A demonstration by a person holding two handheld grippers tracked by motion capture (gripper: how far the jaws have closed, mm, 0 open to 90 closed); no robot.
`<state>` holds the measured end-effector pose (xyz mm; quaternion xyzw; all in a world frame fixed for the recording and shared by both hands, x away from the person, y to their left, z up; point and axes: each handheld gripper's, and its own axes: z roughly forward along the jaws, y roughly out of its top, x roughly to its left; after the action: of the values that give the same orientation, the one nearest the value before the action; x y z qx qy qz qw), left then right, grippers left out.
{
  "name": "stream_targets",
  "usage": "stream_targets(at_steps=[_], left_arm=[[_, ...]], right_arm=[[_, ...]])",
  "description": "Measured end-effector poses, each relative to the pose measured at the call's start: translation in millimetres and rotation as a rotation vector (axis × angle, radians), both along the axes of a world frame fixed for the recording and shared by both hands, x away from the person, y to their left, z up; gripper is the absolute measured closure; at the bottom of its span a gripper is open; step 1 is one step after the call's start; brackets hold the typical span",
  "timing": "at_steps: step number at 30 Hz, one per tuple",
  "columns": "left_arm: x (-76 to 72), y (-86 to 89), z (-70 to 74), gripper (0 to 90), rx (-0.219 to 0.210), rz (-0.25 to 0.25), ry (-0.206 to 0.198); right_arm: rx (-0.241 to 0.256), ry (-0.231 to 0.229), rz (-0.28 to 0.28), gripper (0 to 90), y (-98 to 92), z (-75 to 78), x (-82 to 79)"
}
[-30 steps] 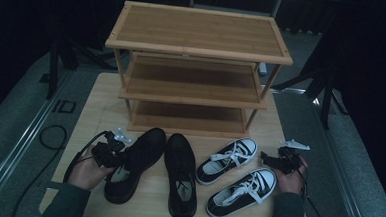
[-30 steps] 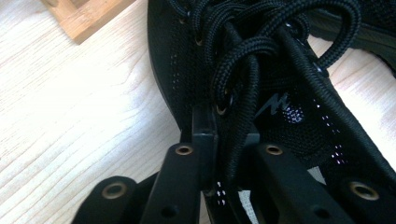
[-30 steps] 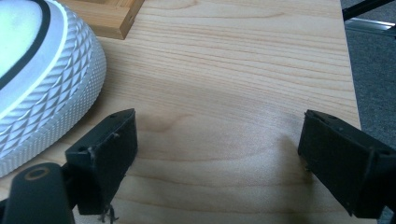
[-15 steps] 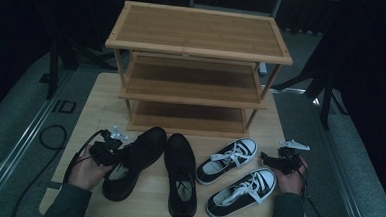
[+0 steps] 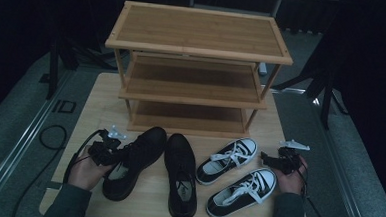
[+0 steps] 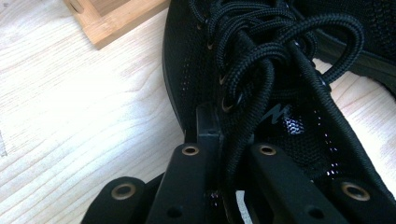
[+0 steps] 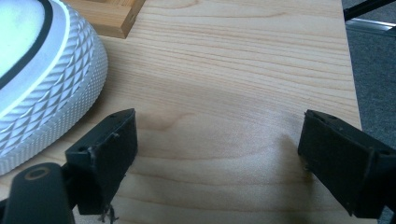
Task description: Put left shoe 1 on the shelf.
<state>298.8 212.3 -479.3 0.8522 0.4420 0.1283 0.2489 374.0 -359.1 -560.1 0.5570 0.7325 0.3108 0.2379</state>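
On the pale wooden table (image 5: 101, 96), near its left front corner, the black mesh lace-up shoe (image 5: 134, 160) lies with its toe angled toward the rack, and the left gripper (image 5: 109, 151) has its jaws pinched on the shoe's side wall at the collar. The left gripper view shows this closely: one jaw sits outside the mesh, the other inside the opening just beside the black laces (image 6: 261, 60). The shoe rests flat on the table, so the lift looks not yet begun.

Just beside it to the right lies its partner, a second black lace-up shoe (image 5: 179, 180), toe also toward the rack. Farther right are two black canvas sneakers with white soles and white laces, one nearer the rack (image 5: 227, 160) and one nearer the front edge (image 5: 241, 191). That makes four shoes, two pairs, all on the table.

At the right edge, the right gripper (image 5: 273, 162) hovers near the front sneaker with its jaws spread wide and nothing between them; its own view shows bare wood there and a white textured toe cap (image 7: 46, 93) off to one side.

Behind the shoes stands one three-tier bamboo shoe rack (image 5: 196, 58), its three shelves bare. Judging by this, nothing has been stowed; all four shoes remain to be placed.
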Motion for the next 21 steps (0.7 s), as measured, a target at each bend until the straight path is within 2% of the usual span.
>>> stream_targets(at_steps=[13,21], left_arm=[[5.7,2.1,8.5,88.1,-0.021,0.017,-0.024],[12.7,1.8,10.3,88.1,-0.049,0.034,-0.030]], right_arm=[[0.000,0.000,0.000,11.8,0.0,0.0,0.0],[0.000,0.000,0.000,11.8,0.0,0.0,0.0]])
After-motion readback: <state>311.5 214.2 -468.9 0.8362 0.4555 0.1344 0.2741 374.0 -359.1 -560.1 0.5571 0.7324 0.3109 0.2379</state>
